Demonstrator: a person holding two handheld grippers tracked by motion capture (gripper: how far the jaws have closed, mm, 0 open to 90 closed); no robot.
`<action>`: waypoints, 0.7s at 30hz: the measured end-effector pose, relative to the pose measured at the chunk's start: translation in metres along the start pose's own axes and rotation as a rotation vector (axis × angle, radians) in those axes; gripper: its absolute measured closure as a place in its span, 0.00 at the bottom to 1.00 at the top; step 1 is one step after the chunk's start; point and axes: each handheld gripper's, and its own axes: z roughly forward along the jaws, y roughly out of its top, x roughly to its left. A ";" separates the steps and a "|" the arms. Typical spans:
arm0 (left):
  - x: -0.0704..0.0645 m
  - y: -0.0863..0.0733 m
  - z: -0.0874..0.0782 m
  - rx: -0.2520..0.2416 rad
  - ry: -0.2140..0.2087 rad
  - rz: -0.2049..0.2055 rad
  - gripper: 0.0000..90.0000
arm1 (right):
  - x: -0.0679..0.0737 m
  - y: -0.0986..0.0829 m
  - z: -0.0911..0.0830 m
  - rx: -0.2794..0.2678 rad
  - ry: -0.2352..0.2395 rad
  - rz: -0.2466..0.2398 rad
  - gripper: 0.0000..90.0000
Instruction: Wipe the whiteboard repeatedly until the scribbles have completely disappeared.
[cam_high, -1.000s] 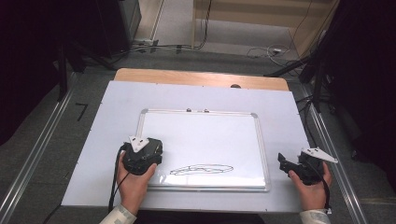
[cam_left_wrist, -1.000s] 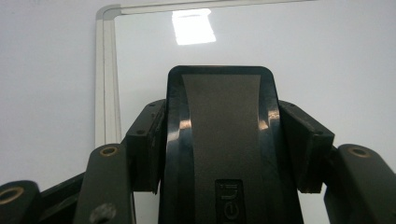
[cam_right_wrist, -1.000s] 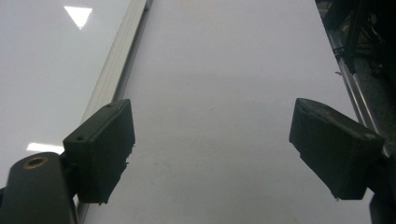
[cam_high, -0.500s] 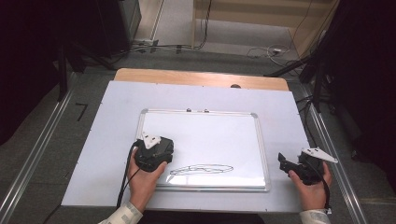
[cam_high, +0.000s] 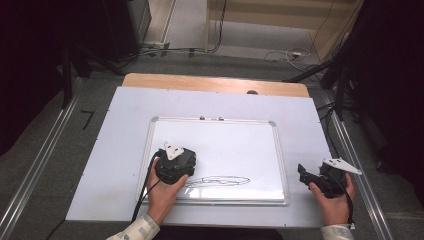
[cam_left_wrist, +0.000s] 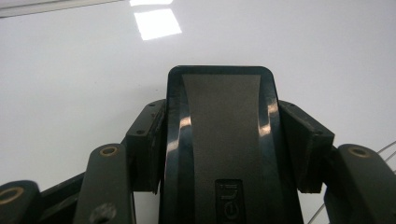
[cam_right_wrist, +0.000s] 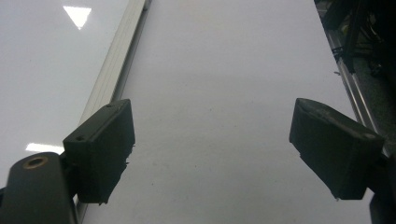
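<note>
One whiteboard (cam_high: 235, 145) lies on a white table (cam_high: 110, 150), grey floor (cam_high: 45, 145) around

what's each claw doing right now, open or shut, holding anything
Left claw: shut on a black whiteboard eraser, over the whiteboard.
Right claw: open, holding nothing, over the table beside the board's frame.

Black eraser (cam_left_wrist: 219, 149) clamped upright in left claw (cam_left_wrist: 219, 135); over whiteboard (cam_high: 240, 145)

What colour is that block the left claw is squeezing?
Black eraser with a grey middle, clearest in the left gripper view.
</note>
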 end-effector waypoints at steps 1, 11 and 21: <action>-0.001 0.000 0.001 0.004 0.000 0.000 0.45 | 0.000 0.000 0.000 0.000 0.000 0.002 0.14; -0.002 -0.001 0.007 0.031 -0.006 0.014 0.45 | 0.000 0.000 0.000 -0.001 0.002 0.000 0.14; -0.002 0.000 0.008 0.046 0.000 0.024 0.44 | 0.000 0.000 0.000 0.000 0.000 -0.002 0.14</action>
